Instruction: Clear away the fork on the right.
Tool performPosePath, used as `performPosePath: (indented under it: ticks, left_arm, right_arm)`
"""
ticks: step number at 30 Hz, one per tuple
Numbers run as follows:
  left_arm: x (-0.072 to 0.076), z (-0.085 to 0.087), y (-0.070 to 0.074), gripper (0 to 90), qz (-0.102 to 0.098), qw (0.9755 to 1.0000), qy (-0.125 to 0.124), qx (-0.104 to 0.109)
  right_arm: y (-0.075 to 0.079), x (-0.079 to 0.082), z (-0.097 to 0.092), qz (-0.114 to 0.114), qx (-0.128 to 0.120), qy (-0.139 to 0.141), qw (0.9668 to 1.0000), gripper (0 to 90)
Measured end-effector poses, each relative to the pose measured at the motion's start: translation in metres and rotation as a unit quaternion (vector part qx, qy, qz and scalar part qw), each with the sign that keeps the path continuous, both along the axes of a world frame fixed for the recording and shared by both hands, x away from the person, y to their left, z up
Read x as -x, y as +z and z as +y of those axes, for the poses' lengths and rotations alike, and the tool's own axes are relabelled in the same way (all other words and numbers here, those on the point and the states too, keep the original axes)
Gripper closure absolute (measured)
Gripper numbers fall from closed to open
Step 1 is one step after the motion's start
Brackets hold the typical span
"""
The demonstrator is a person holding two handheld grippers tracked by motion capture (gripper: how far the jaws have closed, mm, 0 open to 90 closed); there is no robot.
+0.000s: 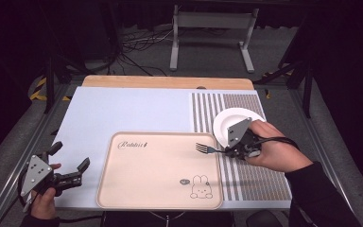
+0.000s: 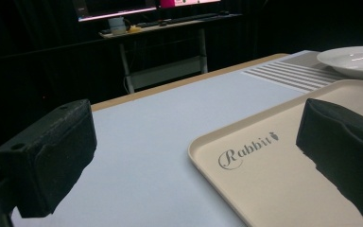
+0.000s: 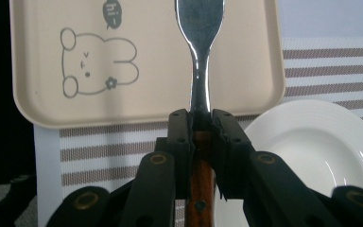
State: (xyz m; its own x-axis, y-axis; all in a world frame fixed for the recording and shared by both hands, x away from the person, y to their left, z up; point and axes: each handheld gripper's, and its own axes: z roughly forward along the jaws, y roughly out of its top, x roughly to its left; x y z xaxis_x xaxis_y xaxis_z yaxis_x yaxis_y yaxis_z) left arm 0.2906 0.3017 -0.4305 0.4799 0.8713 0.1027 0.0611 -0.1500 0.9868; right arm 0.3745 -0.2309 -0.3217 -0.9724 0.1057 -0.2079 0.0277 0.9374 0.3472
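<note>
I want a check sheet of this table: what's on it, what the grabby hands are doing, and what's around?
Surface: pale blue mat with a striped section, on a wooden table.
Job's things: fork with a wooden handle, head over the beige bunny tray; white plate on the stripes.
Clutter: nothing seen.
Grippers: right gripper jaws shut on the fork handle; left gripper jaws open, empty, beside the tray.
Cables: black cable from the right gripper; loose wires on the floor.
Surroundings: grey metal stand, dark curtains.
</note>
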Motion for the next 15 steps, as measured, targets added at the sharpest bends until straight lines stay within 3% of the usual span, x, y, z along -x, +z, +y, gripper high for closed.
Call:
performPosePath:
  ticks: [10, 15]
  left_arm:
    - [0.0, 0.0, 0.0, 0.0, -0.001, 1.0, -0.001, 0.001]
    - [0.0, 0.0, 0.0, 0.0, -0.001, 1.0, -0.002, 0.001]
  right_arm:
    - [-0.001, 0.0, 0.025, 0.038, -0.029, -0.058, 0.9972, 78.9]
    - [-0.001, 0.0, 0.032, 0.056, -0.042, -0.1, 0.9926, 78.9]
